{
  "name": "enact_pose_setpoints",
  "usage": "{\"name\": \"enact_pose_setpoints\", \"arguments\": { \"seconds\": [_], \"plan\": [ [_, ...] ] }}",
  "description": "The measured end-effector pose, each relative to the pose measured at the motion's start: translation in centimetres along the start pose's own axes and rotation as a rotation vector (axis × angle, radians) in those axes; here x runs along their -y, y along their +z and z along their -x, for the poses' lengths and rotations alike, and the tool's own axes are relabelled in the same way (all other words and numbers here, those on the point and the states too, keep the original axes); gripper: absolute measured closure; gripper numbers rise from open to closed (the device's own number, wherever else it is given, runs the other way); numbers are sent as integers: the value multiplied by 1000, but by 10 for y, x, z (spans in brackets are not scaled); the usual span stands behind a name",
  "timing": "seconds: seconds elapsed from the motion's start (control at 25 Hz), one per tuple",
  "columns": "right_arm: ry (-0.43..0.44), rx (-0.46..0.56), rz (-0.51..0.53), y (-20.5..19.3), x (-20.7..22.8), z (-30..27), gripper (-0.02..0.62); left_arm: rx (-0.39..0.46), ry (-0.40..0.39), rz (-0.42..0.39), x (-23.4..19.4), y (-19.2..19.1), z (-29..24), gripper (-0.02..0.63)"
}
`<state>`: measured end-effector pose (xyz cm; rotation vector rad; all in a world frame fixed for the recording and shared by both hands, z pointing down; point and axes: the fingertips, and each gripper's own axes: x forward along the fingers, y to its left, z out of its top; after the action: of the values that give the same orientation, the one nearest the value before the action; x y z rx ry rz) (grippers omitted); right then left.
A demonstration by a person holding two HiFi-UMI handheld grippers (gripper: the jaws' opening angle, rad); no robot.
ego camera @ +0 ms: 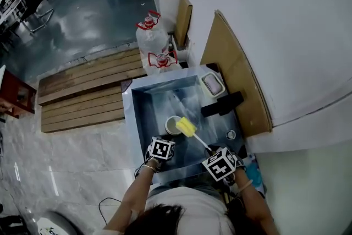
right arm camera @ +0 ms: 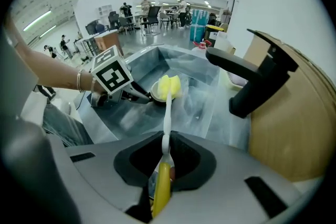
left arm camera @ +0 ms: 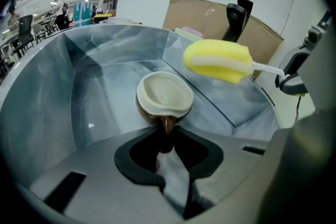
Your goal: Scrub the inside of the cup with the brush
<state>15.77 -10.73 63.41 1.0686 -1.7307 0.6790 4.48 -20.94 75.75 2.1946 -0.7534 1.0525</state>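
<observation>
Grip check: left tongs (left arm camera: 167, 145) clamped on brown handle of white-lined brown ceramic cup (left arm camera: 164, 94). Cup held inside steel sink basin (left arm camera: 52, 97), mouth facing up, slightly tilted.

Right tongs (right arm camera: 164, 165) clamped on yellow grip of yellow sponge-headed brush (left arm camera: 218, 61) with thin white stem. Sponge head near cup mouth, above and to one side, not yet inside.

Judgement: step in hand is insertion.
- Hold cup steady, mouth angled to meet brush.
- Line stem with cup axis and enter centrally.
- Avoid levering on rim; handle grip looks narrow, so cup may swivel.
- Then twist and stroke wall and bottom.
</observation>
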Motion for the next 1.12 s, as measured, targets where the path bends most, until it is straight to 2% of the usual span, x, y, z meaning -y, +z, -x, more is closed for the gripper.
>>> {"name": "enact_pose_setpoints", "arguments": {
  "seconds": [0.48, 0.8, 0.96, 1.12],
  "plan": [
    [28, -148, 166, 28, 0, -30, 540, 0, -6, 22, -4, -4, -4, 522],
    [40, -285, 328, 43, 2, -35, 540, -7, 1, 16, -5, -7, -7, 522],
    [36, -301, 412, 54, 3, -46, 540, -2, 7, 9, -5, -6, -6, 522],
    [-1, -324, 546, 64, 2, -49, 540, -11, 10, 15, -5, -9, -8, 522]
  ]
}}
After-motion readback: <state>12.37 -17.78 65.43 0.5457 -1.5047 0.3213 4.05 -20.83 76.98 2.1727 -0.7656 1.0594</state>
